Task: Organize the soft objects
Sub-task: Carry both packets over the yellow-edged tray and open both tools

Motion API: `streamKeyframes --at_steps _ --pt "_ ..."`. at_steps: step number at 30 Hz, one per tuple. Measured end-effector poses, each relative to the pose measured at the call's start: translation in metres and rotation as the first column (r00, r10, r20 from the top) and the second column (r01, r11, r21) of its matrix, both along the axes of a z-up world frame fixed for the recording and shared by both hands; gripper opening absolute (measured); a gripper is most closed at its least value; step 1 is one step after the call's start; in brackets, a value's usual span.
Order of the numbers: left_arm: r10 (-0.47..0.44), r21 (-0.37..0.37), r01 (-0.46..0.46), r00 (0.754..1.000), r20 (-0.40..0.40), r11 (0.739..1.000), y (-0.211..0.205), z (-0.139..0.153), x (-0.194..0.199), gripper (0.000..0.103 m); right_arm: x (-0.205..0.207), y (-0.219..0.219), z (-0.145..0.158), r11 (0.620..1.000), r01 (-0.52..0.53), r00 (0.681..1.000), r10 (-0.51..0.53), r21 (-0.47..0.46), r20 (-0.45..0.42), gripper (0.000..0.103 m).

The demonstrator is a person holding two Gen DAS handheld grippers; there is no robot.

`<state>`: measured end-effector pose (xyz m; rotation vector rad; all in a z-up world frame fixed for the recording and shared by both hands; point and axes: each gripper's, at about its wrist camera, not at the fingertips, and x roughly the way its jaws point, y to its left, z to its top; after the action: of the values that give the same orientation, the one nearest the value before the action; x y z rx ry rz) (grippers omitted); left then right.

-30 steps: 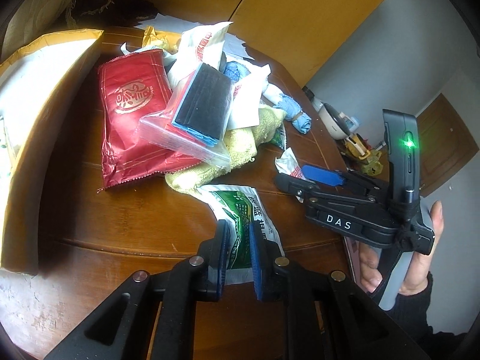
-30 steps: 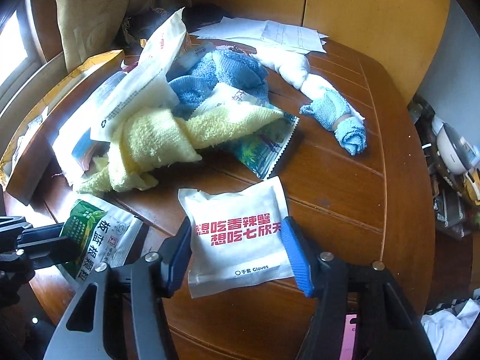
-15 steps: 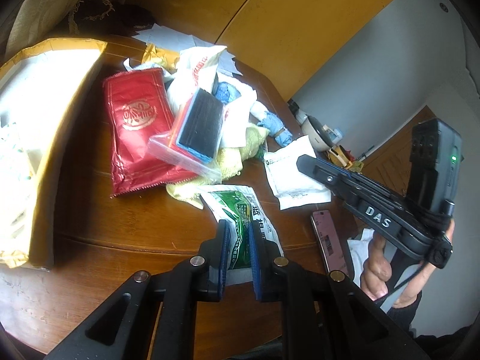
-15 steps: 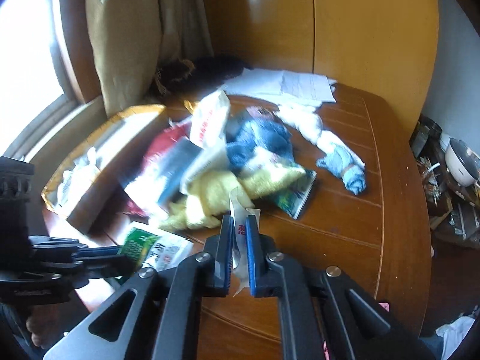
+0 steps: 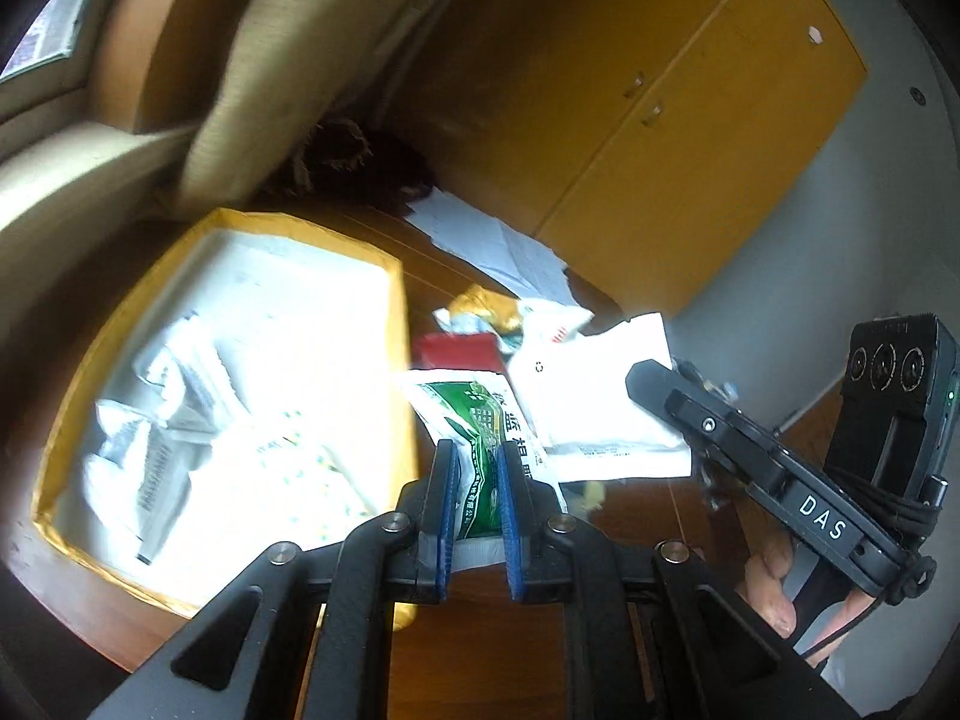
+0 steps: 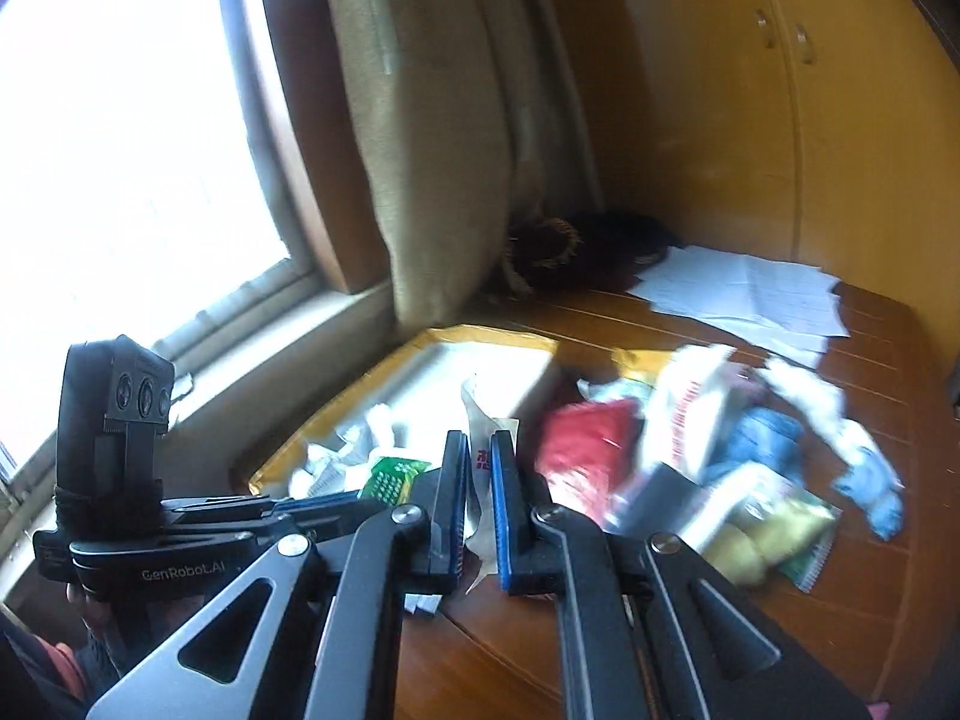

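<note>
My left gripper (image 5: 477,492) is shut on a green and white packet (image 5: 480,420) and holds it in the air beside the right wall of a yellow cardboard box (image 5: 403,324). My right gripper (image 6: 478,498) is shut on a white glove packet (image 6: 482,438) with red print, lifted above the table. That packet also shows in the left wrist view (image 5: 600,396), and the right gripper's body (image 5: 780,474) holds it to the right of mine. The left gripper (image 6: 180,510) shows at lower left in the right wrist view.
The box holds several white packets (image 5: 180,396). A pile stays on the round wooden table (image 6: 870,570): red pouch (image 6: 576,444), blue cloth (image 6: 768,438), yellow towel (image 6: 756,540), white and blue rolled cloth (image 6: 864,462). Papers (image 6: 744,294), a curtain (image 6: 432,120) and yellow cupboards (image 5: 690,138) stand behind.
My right gripper closed on the white glove packet and lifted it. Both grippers rose and swung left toward the yellow box, each carrying its packet.
</note>
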<state>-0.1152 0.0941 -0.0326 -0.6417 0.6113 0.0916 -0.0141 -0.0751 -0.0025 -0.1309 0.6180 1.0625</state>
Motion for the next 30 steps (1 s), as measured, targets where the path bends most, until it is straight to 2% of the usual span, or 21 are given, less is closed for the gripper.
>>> streamKeyframes --at_steps 5,10,14,18,22,24,25,27,29,30 --pt "0.127 0.047 -0.125 0.992 -0.022 0.991 0.055 -0.005 0.003 0.012 0.011 0.067 -0.017 0.998 -0.058 0.997 0.058 -0.012 -0.056 0.008" --pt "0.167 0.024 -0.166 0.983 -0.074 0.986 0.094 -0.029 0.019 0.012 0.013 0.116 -0.039 0.996 -0.070 0.994 0.065 -0.056 -0.092 0.008" --pt "0.193 0.051 -0.188 0.973 -0.127 0.981 0.105 -0.045 0.029 0.012 0.010 0.137 -0.058 0.992 -0.046 0.997 0.038 -0.114 -0.070 0.007" --pt "0.243 0.108 -0.227 0.955 -0.172 0.968 0.109 -0.054 0.033 0.013 0.008 0.144 -0.074 0.989 -0.031 0.997 0.021 -0.141 -0.077 0.008" --pt "0.266 0.092 -0.252 0.942 -0.206 0.963 0.114 -0.063 0.032 0.016 0.011 0.143 -0.082 0.994 -0.054 0.989 0.040 -0.092 -0.145 0.012" --pt "0.284 0.070 -0.275 0.935 -0.213 0.959 0.114 -0.065 0.029 0.036 0.012 0.141 -0.081 0.995 -0.058 0.986 0.045 -0.075 -0.162 0.021" --pt "0.290 0.065 -0.282 0.934 -0.207 0.957 0.112 -0.063 0.027 0.041 0.012 0.138 -0.082 0.996 -0.058 0.982 0.045 -0.067 -0.181 0.032" --pt "0.305 0.066 -0.298 0.934 -0.185 0.952 0.105 -0.058 0.021 0.055 0.014 0.128 -0.082 0.998 -0.055 0.975 0.046 -0.035 -0.216 0.047" --pt "0.328 0.093 -0.316 0.930 -0.164 0.944 0.097 -0.051 0.017 0.059 0.015 0.116 -0.078 0.999 -0.049 0.969 0.050 0.008 -0.242 0.052" --pt "0.339 0.108 -0.325 0.928 -0.156 0.939 0.091 -0.047 0.016 0.059 0.014 0.107 -0.075 0.998 -0.046 0.968 0.053 0.035 -0.244 0.059"
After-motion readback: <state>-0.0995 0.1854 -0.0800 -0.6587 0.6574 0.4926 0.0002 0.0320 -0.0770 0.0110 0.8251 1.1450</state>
